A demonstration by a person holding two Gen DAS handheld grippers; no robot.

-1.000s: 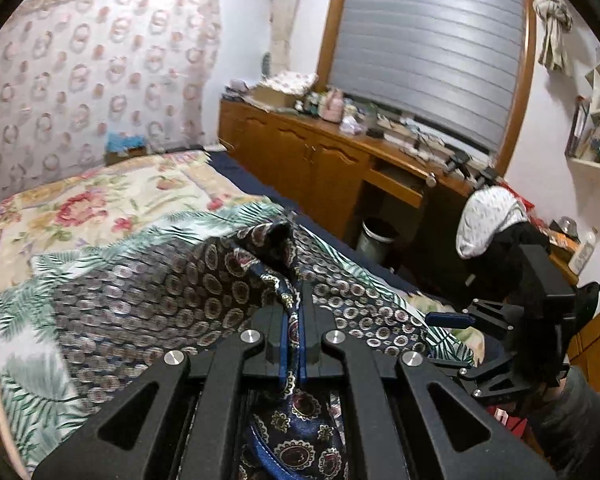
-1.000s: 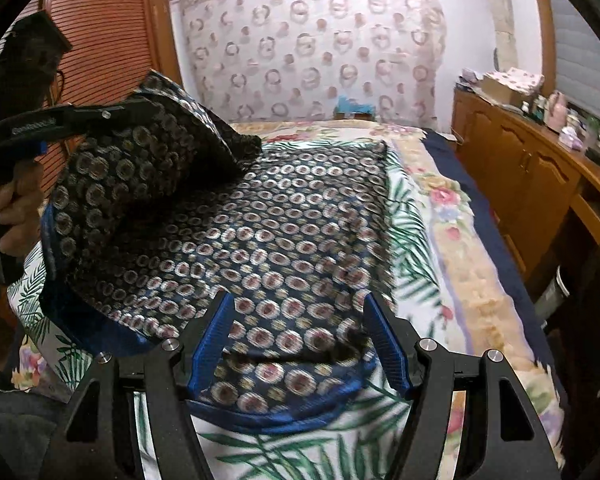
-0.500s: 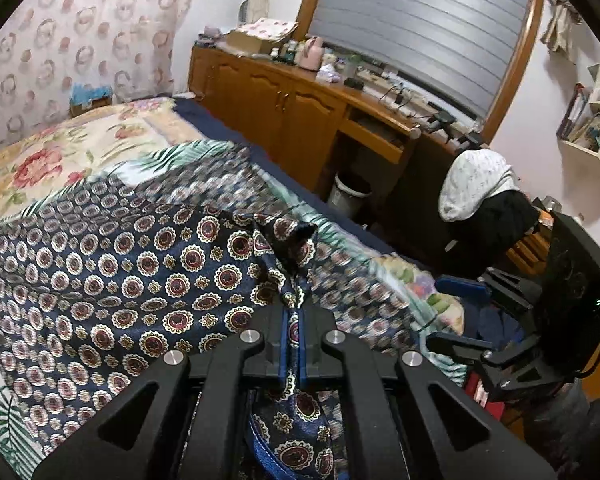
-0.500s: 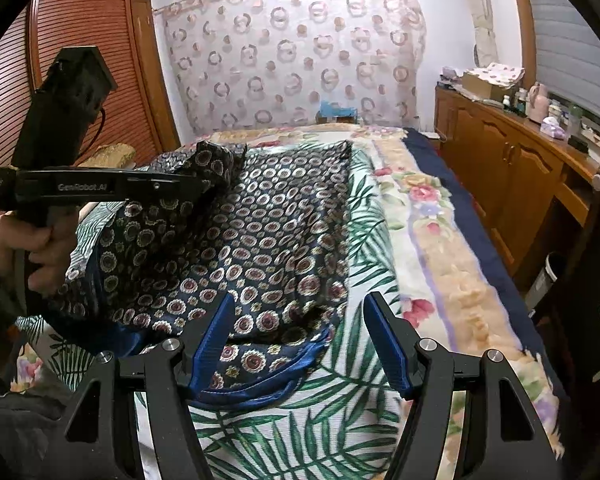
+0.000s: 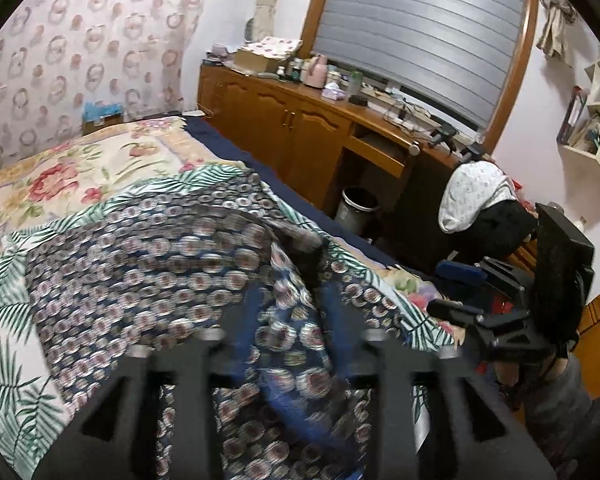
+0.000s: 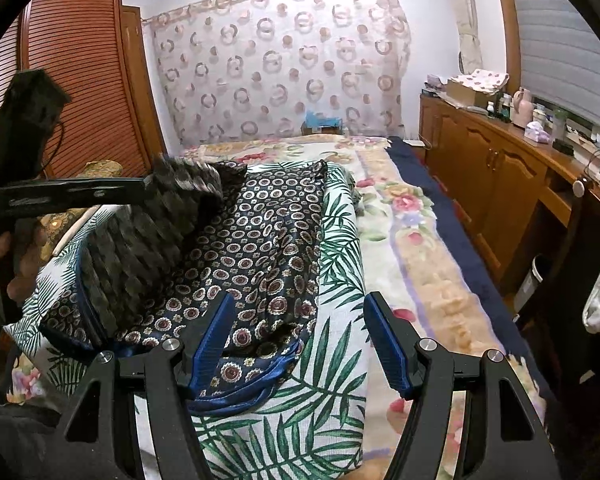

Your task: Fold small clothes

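Your right gripper [image 6: 300, 340] hangs open over the garment's [image 6: 260, 248] near hem, grasping nothing. Your left gripper [image 5: 290, 320] has just been opening, releasing the folded-over flap, cloth loose between its fingers. The garment lies on the palm-print cover [image 6: 336, 240]. Next: flatten that fold, then grab another edge.

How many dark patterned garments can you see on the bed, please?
1: the navy medallion-print garment lies on the palm-leaf sheet at the near end of the bed, partly doubled over itself. Another could be hidden beneath it.
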